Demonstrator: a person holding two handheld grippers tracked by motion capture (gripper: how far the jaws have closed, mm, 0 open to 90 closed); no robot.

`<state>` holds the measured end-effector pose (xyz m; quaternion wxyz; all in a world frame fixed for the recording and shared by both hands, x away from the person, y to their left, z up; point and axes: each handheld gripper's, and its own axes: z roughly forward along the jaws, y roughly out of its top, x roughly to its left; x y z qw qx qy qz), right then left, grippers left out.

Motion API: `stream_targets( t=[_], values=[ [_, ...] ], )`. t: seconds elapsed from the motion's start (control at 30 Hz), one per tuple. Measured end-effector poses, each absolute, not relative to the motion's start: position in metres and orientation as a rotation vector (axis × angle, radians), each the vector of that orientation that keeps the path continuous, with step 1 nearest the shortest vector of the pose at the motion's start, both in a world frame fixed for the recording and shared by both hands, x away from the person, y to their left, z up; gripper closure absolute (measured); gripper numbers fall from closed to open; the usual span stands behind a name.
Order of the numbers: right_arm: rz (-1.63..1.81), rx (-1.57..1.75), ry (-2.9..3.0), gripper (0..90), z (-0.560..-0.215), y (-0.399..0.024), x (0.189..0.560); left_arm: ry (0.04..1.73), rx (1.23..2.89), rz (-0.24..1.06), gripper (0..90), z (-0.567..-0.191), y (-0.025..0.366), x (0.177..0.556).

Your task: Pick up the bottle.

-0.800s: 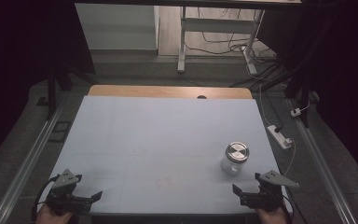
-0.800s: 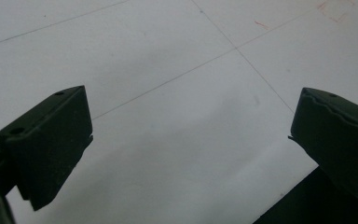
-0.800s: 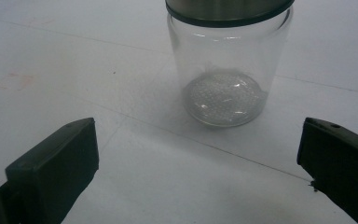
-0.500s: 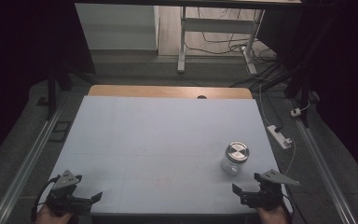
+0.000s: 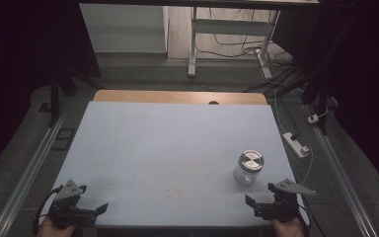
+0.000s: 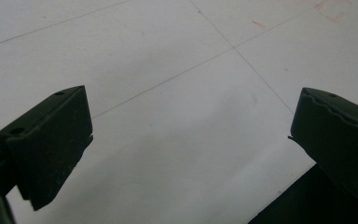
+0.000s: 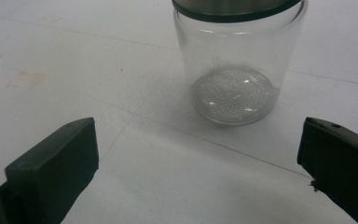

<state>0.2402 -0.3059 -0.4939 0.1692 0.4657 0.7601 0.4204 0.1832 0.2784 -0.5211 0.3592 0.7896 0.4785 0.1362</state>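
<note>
A clear glass jar [image 5: 248,169] with a round metal lid stands upright on the white table [image 5: 177,148], toward the front right. In the right gripper view the jar [image 7: 235,70] is empty and sits just beyond the jaws. My right gripper [image 5: 260,196] rests at the table's front right edge, a short way in front of the jar, open with nothing between its fingers [image 7: 56,168]. At the front left corner my left gripper [image 5: 93,206] is open over bare table, and its fingers [image 6: 46,144] hold nothing.
A wooden strip [image 5: 177,97] runs along the table's far edge. A white power strip [image 5: 296,144] with a cable lies on the floor to the right. Metal rails [image 5: 24,182] flank the table, and desk legs [image 5: 192,44] with cables stand behind it.
</note>
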Motion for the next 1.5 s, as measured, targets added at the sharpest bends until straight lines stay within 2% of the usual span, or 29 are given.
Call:
stream_targets(
  t=[0.77, 1.5],
  values=[
    [1.224, 1.221, 2.154, 0.0, -0.484, -0.298, 0.250, 1.238, 2.023, 0.345, 0.0, -0.521, 0.280, 0.183],
    [1.108, 1.264, 2.134, 0.0, -0.488, -0.290, 0.287, 1.242, 2.023, 0.330, 0.0, -0.522, 0.280, 0.185]
  ],
)
